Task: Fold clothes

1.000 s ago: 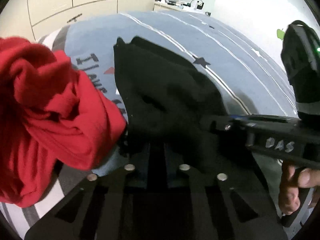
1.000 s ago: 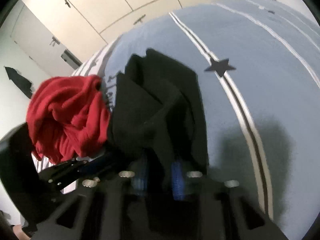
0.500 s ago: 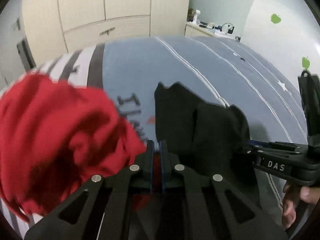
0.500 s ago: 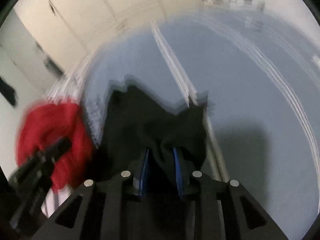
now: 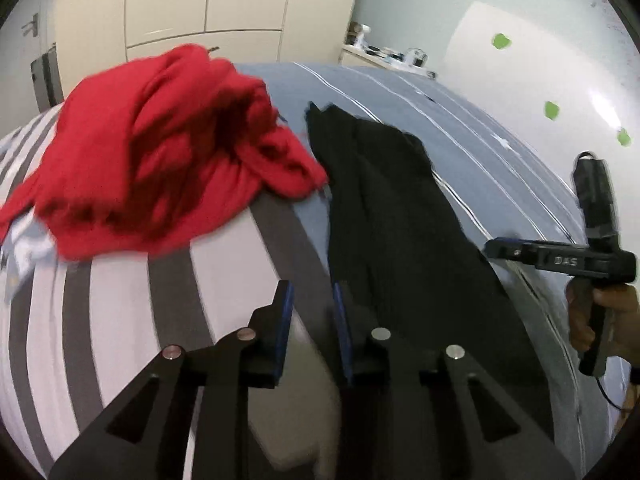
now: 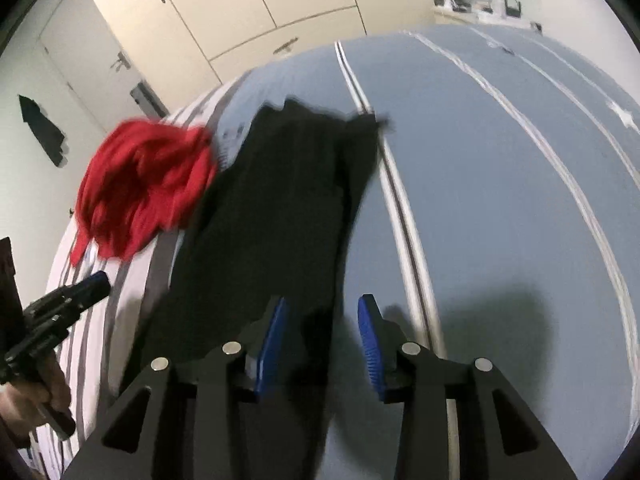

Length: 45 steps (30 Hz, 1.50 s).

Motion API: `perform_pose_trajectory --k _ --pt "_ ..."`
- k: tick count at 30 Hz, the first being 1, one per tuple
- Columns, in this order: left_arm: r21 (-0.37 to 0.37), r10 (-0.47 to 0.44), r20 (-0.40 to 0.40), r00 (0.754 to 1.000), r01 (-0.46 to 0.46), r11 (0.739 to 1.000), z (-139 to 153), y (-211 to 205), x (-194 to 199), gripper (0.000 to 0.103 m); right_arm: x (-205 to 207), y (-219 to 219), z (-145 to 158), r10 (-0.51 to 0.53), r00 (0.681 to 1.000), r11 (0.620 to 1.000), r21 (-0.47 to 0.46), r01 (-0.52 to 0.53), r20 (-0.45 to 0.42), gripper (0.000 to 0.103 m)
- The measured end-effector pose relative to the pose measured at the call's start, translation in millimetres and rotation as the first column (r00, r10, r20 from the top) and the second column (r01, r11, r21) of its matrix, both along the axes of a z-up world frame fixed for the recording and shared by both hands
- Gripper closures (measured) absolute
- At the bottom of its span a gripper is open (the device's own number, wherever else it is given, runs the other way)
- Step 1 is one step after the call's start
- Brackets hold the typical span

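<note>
A black garment lies stretched lengthwise on the bed; it also shows in the right wrist view. A crumpled red garment lies in a heap to its left, seen too in the right wrist view. My left gripper is open and empty, just left of the black garment's near end. My right gripper is open; the black cloth's near edge lies between and under its jaws, not pinched. The right gripper also shows in the left wrist view, at the garment's right edge.
The bed has a blue cover with white stripes and a grey-and-white striped part at the near left. Cream wardrobe doors stand behind. A cluttered shelf is at the far right by a white wall.
Both grippers have opened and let go of the black garment, then pulled back. The garment now lies stretched out flat instead of bunched.
</note>
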State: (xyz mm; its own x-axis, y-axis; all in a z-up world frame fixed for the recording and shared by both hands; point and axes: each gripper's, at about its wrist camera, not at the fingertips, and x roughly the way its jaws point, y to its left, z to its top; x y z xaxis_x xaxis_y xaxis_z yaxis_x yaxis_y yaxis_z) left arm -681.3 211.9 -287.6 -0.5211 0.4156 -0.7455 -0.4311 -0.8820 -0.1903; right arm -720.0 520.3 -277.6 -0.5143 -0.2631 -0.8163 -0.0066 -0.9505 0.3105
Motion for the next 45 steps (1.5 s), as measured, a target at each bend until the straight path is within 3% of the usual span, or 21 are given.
perform_pose_trajectory --k 4,6,10,14,18,23,24,27,30,32,38,42,45 --pt "0.054 -0.002 0.065 0.998 -0.001 0.999 0 -21 55 0.084 65 -11 -7 0.001 0.999 0.999 -0.054 0.001 0.033 0.069" --pt "0.077 -0.014 0.109 0.994 0.006 0.997 -1 -28 83 0.084 100 -22 -7 0.011 0.999 0.999 -0.031 -0.009 0.037 0.069" --pt "0.065 -0.022 0.178 0.984 0.011 0.998 -6 -36 127 0.083 156 -42 -8 0.031 0.998 1.000 -0.005 -0.030 0.052 0.069" --pt "0.011 -0.002 0.225 0.974 0.000 1.000 -17 -43 155 0.079 194 -41 -14 -0.030 0.995 0.997 -0.075 0.037 0.093 0.068" --pt "-0.036 0.024 0.263 0.964 -0.015 0.999 -28 -46 168 0.070 210 -44 -17 -0.066 0.993 0.994 -0.076 0.074 0.095 0.068" --pt "-0.067 -0.029 0.233 0.972 0.046 0.997 -28 -36 180 0.070 213 -46 -13 -0.071 0.994 0.995 -0.068 0.076 0.083 0.068" --pt "-0.076 -0.030 0.234 0.972 0.049 0.996 -32 -36 180 0.070 212 -48 -12 -0.065 0.995 0.996 -0.063 0.070 0.078 0.068" --pt "-0.069 -0.028 0.239 0.971 0.046 0.997 -36 -42 179 0.098 213 -55 -11 -0.052 0.997 0.998 -0.032 0.054 0.064 0.068" --pt "0.000 -0.010 0.215 0.976 0.011 1.000 -16 -59 178 0.099 216 -63 -10 -0.047 0.997 0.999 -0.001 0.047 0.053 0.068" --pt "-0.002 0.001 0.195 0.981 -0.001 1.000 -7 -65 179 0.100 218 -69 -8 -0.041 0.998 0.999 0.025 0.040 0.040 0.068" --pt "-0.052 0.034 0.206 0.978 -0.023 0.998 -27 -78 183 0.100 227 -74 -8 -0.035 0.999 0.996 0.082 0.032 0.039 0.068" --pt "-0.031 0.079 0.212 0.974 -0.074 0.997 -28 -87 180 0.100 239 -72 -3 -0.030 0.999 0.994 0.109 0.026 0.031 0.068" --pt "-0.083 0.068 0.202 0.977 -0.052 0.995 -37 -77 184 0.097 250 -66 -9 -0.040 0.997 0.994 0.100 0.033 0.061 0.068"
